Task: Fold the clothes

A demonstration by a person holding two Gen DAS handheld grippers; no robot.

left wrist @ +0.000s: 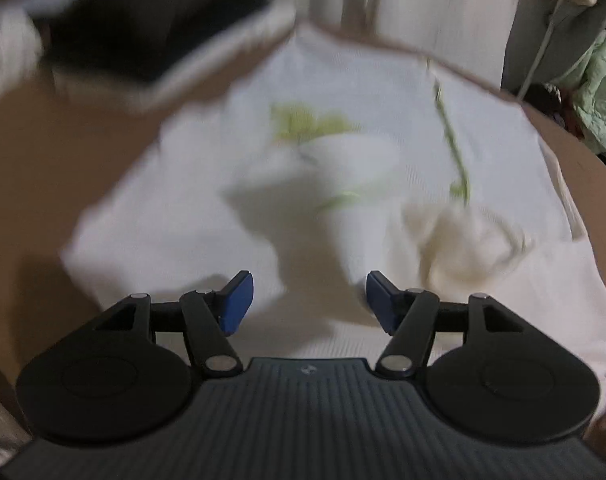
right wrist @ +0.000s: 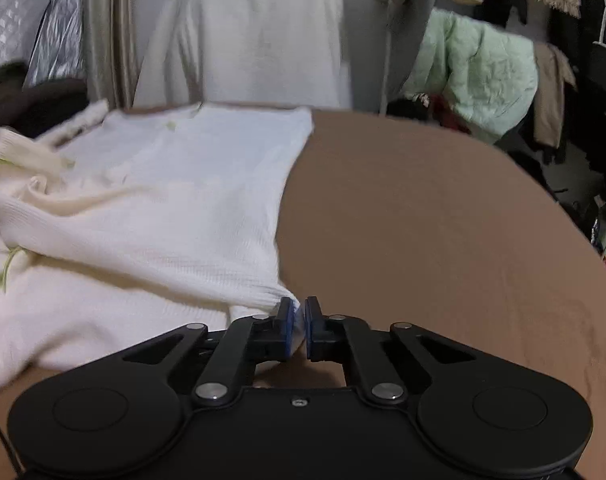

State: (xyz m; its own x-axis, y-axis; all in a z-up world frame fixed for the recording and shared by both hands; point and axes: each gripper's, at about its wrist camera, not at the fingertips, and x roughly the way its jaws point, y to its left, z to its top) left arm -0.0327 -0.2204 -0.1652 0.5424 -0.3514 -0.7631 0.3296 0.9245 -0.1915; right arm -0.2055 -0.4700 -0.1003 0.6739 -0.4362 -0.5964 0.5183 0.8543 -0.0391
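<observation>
Fabric of the cream sweater is pinched at its near right corner by the right gripper, whose blue pads are clenched with a thin fold of knit caught between them. The sweater is spread on the brown table, and every place below is given relative to the garment itself. Its right edge is seen running from the gripped corner away toward the far corner, so the long axis is judged to lie front to back, away from the fingers, with bare table to the right of that edge. A rumpled part, possibly a sleeve or collar, is bunched on the sweater's left half in the right wrist view.

The left gripper is held over the near middle of the sweater, released, with its blue pads standing well apart and nothing between them; cloth lies beneath the gap, but no contact can be confirmed through the blur. A green printed motif is visible on the cloth beyond these fingers.

The coming move is judged to turn on the gripped corner: the body of the garment lies to the left of and beyond the right fingers, so a fold would carry that corner leftward across the axis. The right hand is the nearer to that edge.
</observation>
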